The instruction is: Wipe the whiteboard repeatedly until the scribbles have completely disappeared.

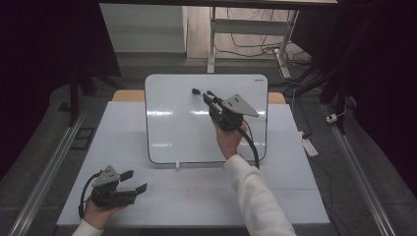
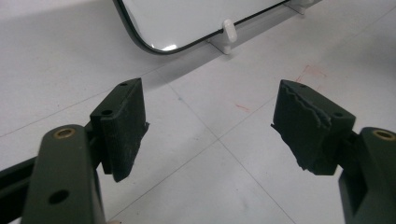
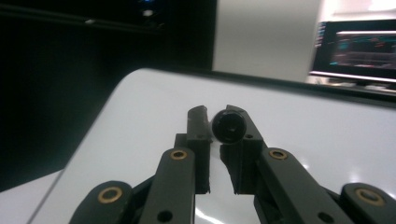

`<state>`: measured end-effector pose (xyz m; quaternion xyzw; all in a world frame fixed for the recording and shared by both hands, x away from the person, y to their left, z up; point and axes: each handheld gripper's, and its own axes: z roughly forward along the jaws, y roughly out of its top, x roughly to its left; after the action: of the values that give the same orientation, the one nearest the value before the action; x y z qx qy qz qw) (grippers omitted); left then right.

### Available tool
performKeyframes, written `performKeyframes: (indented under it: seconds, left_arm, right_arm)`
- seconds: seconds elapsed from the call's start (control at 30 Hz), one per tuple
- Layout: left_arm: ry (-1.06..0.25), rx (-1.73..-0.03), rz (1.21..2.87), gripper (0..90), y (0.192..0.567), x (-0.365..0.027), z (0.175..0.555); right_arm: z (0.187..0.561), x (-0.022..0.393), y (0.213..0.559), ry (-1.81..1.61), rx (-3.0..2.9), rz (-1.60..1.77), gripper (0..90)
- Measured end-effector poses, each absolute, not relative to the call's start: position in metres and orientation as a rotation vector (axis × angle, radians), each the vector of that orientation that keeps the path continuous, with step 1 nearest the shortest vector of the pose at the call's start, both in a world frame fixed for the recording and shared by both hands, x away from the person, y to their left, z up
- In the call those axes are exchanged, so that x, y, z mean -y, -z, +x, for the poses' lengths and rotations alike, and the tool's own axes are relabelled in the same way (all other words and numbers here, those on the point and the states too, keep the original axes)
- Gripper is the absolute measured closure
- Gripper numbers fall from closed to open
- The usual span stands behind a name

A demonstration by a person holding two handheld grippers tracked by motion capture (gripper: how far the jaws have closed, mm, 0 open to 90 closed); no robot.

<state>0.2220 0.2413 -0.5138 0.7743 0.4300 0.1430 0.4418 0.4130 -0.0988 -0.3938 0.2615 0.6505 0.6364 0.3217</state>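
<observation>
The white counter (image 1: 123,147) carries an upright whiteboard (image 1: 177,123), propped on small white feet, with a black-edged rim and a blank, glossy face that mirrors the room lights. No marks are visible on it in any view.

The right tool (image 1: 210,98) is raised in front of the board's upper middle, its 2 jaws closed on a black marker (image 1: 198,92). In the high view the marker juts leftward beyond the jaws with its end close to or on the board; I cannot tell whether it touches. In the right gripper view the marker (image 3: 229,125) appears end-on as a short, dark, round barrel pinched between the pads.

The step in hand looks like writing or drawing on the board. The next move calls for pressing the tip lightly against the surface and dragging it steadily, without tipping the board backward.

The left tool (image 1: 133,183) rests low at the counter's near left corner, jaws spread wide and holding nothing, well apart from the board.
</observation>
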Motion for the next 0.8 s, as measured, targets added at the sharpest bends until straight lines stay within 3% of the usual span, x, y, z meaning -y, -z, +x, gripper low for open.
performKeyframes:
  seconds: [0.17, 0.4, 0.8]
  left_arm:
    - [-0.356, -1.071, 1.919, 26.8, 0.514, -0.242, 0.223]
    - [-0.356, -1.062, 1.928, 26.8, 0.514, -0.239, 0.223]
    - [-0.358, -1.064, 1.926, 26.8, 0.514, -0.241, 0.223]
  right_arm:
    - [0.416, 0.115, 0.388, -1.658, -1.662, 0.730, 79.9]
    - [0.403, 0.094, 0.402, -1.624, -1.771, 0.632, 79.9]
    - [0.411, 0.125, 0.393, -1.644, -1.689, 0.728, 79.9]
